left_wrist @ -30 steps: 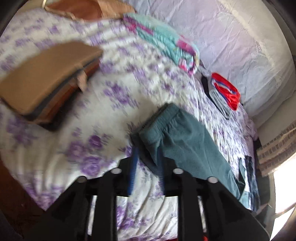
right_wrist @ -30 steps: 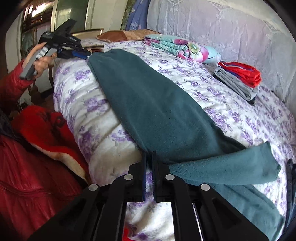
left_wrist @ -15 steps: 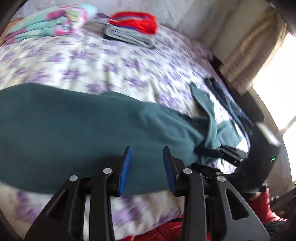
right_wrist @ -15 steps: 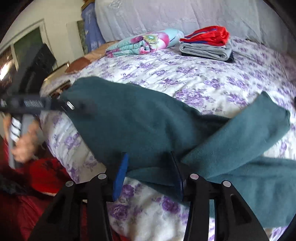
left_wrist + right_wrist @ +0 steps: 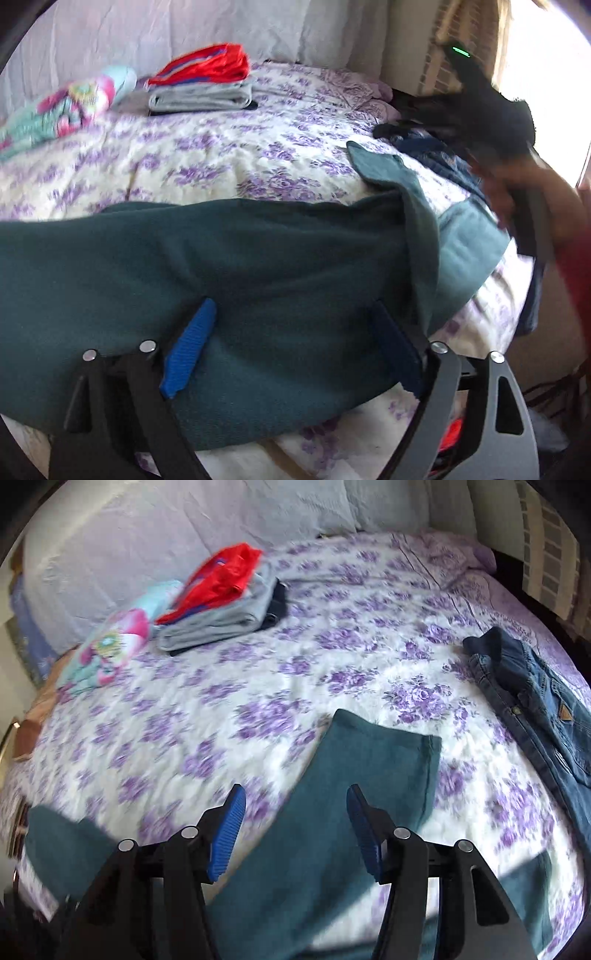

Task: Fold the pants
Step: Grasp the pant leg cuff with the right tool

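1. The teal pants (image 5: pixel 258 258) lie spread along the near edge of the floral bedspread (image 5: pixel 295 672), one leg end (image 5: pixel 384 760) folded inward.
2. Left gripper (image 5: pixel 291 343): jaws opening wide over the fabric, gripping nothing.
3. Right gripper (image 5: pixel 295 830): jaws opening, empty, above that leg.
4. The right gripper and its hand are motion-blurred in the left wrist view; the jeans (image 5: pixel 535 709) are cut off at the frame edge.

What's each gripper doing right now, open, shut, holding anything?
Left gripper: jaws opening wide over the teal pants, pads not pressing them.
Right gripper: jaws opening above a teal pant leg, gripping nothing.
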The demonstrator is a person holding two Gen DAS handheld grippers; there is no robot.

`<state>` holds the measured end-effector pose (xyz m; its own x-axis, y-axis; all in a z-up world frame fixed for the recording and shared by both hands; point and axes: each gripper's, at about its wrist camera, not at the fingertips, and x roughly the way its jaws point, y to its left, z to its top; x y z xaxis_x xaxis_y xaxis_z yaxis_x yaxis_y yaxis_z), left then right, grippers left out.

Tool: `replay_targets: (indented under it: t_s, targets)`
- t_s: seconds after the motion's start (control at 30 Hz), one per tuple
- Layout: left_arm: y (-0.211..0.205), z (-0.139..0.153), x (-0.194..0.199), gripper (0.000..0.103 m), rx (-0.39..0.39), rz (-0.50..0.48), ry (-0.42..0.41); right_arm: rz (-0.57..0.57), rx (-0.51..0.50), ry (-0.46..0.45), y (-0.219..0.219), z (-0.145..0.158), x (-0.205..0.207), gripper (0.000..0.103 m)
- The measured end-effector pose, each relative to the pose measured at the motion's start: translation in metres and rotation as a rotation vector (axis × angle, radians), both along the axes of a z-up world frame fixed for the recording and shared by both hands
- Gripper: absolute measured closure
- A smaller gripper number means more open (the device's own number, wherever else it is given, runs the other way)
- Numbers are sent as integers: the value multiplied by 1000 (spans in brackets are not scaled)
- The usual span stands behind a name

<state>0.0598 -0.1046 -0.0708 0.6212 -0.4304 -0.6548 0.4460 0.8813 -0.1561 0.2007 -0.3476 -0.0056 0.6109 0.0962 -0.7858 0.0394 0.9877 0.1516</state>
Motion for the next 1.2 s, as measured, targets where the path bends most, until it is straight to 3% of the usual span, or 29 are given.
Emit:
replay_targets:
  t_s: [0.1, 0.27, 0.33, 0.4, 0.47, 0.67, 0.8, 0.9, 1.03, 1.2]
  targets:
    - [5, 1, 2, 18, -27, -3, -3, -55, 21, 63, -1, -17, 26, 47]
    - [14, 0, 1, 18, -88, -30, -7, -142, -62, 153, 0, -46, 53, 57]
    - [15, 0, 0, 18, -101, -35, -8, -138, -111, 137, 4, -48, 55, 62]
    - [17, 0, 1, 18, -115, -41, -5, -118, -122, 114, 7, -45, 53, 85]
    - [19, -1, 1, 18, -129, -47, 0, -112, -47, 79, -1, -39, 45, 101]
    - [19, 0, 0, 18, -131, -53, 2, -116, 150, -109, -41, 3, -16, 101]
    - [19, 0, 1, 18, -138, -50, 9, -173, 307, -255, -94, 25, -96, 101]
    - [20, 0, 1, 18, -145, -51, 14, -241, 402, -329, -134, 21, -158, 101]
    - [19, 1, 3, 17, -151, -47, 30, -323, 477, -321, -177, -7, -204, 101]
    - [20, 3, 6, 17, -156, -42, 56, -352, 591, -250, -198, -52, -206, 101]
